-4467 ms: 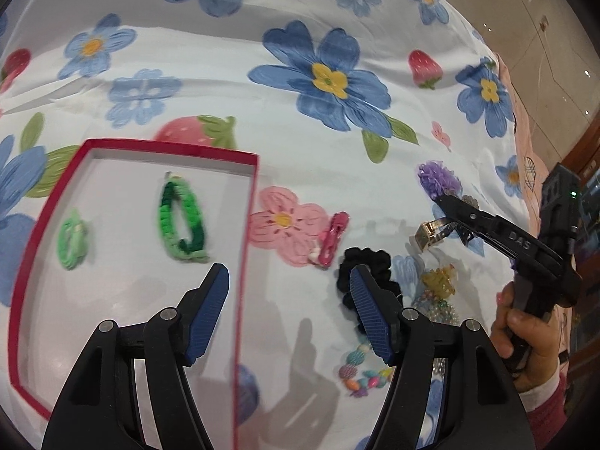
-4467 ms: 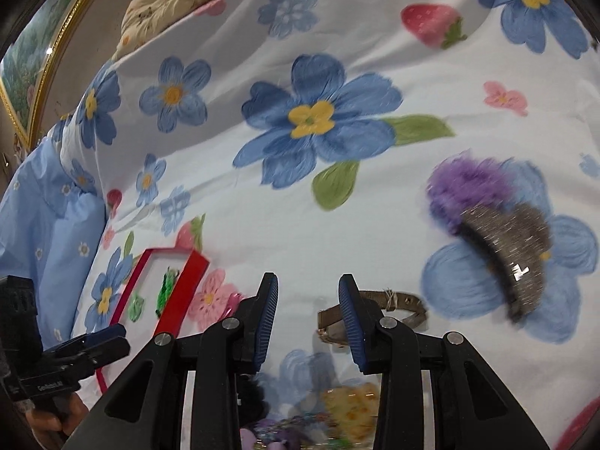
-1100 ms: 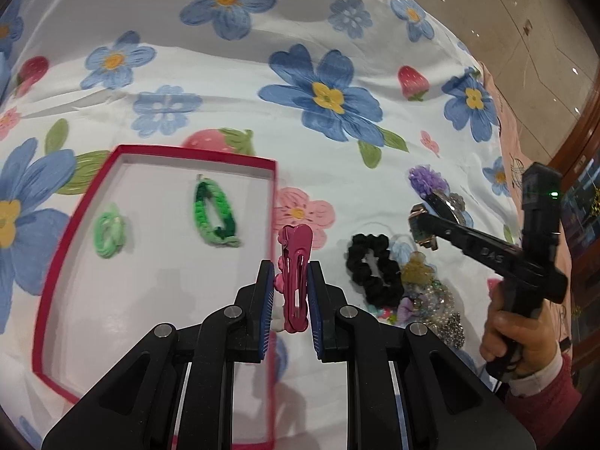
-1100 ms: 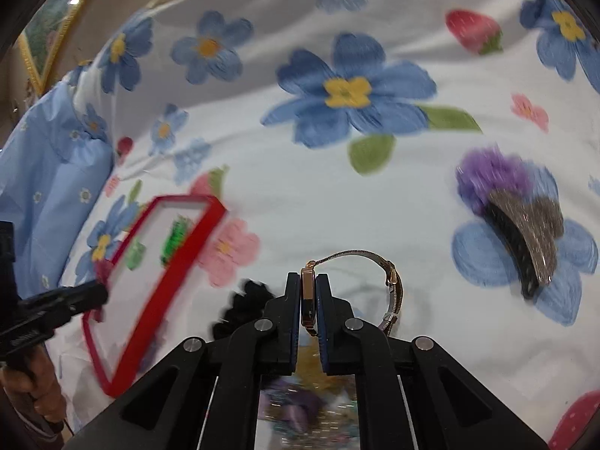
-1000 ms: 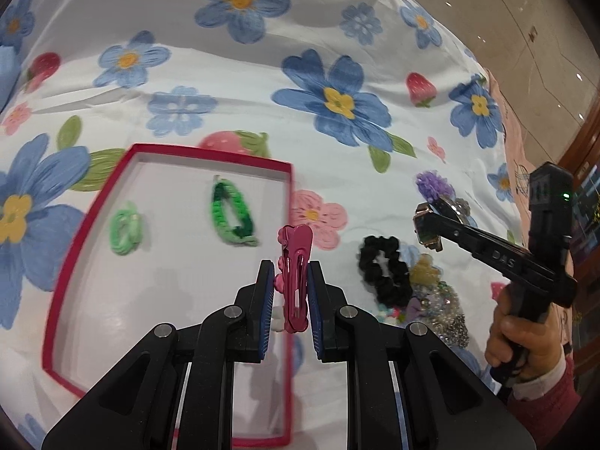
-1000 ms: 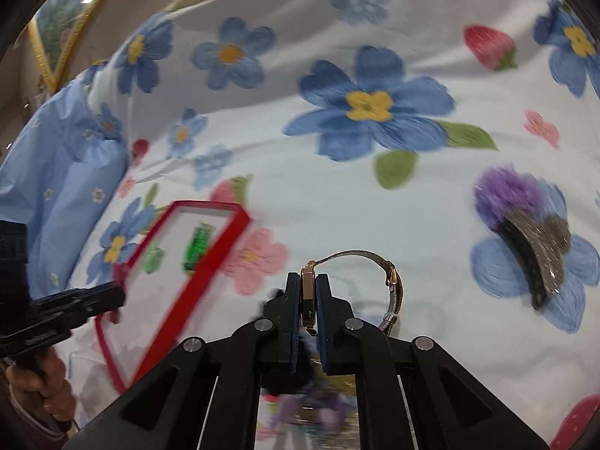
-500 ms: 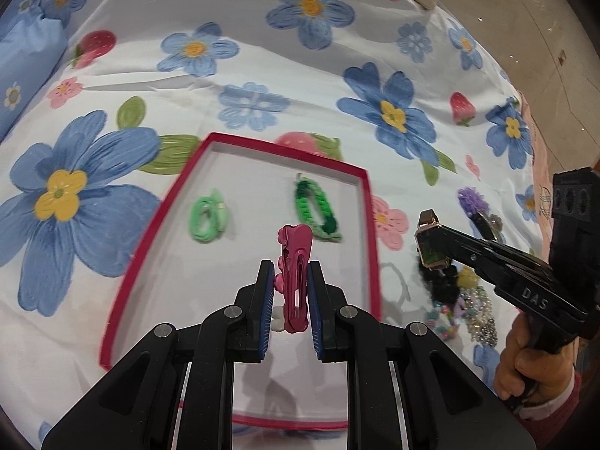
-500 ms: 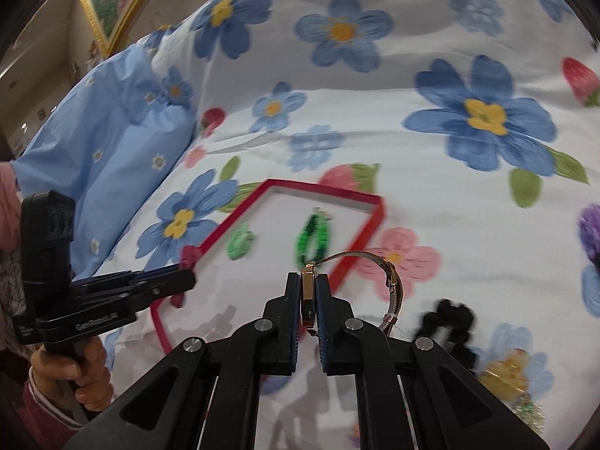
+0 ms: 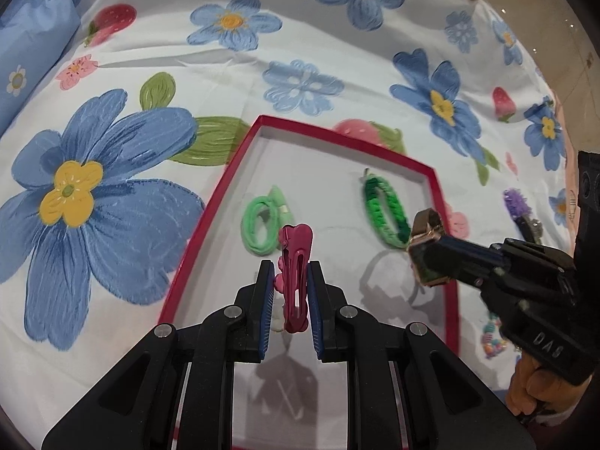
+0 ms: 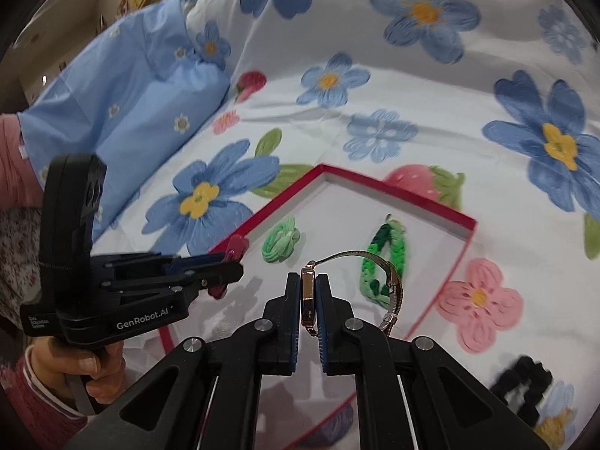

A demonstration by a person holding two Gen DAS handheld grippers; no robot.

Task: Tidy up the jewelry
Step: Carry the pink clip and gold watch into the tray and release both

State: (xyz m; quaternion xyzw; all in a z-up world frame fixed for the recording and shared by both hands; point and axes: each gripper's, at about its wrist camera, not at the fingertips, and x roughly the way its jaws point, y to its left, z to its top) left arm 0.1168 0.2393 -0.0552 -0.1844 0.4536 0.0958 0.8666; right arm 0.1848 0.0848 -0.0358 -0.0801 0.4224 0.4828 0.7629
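Note:
My left gripper (image 9: 288,281) is shut on a magenta hair clip (image 9: 295,262) and holds it above the near left part of the red-rimmed white tray (image 9: 210,206). My right gripper (image 10: 309,292) is shut on a gold watch (image 10: 308,292) whose mesh band (image 10: 392,281) loops to the right, above the tray (image 10: 459,258). In the tray lie a light green hair tie (image 9: 258,225) and a dark and light green braided bracelet (image 9: 386,210). The right gripper with the watch (image 9: 427,251) shows at the right of the left wrist view, and the left gripper with the clip (image 10: 232,251) shows in the right wrist view.
The tray rests on a white bedsheet with blue flowers (image 9: 93,195). A blue pillow (image 10: 123,86) lies at the far left. To the right of the tray lie a black scrunchie (image 10: 525,382), a bead bracelet (image 9: 491,341) and a purple hair piece (image 9: 517,202).
Both grippers have moved left over the tray, each carrying its piece. The jewelry pile is now off to the right. The tray's two green items have not moved.

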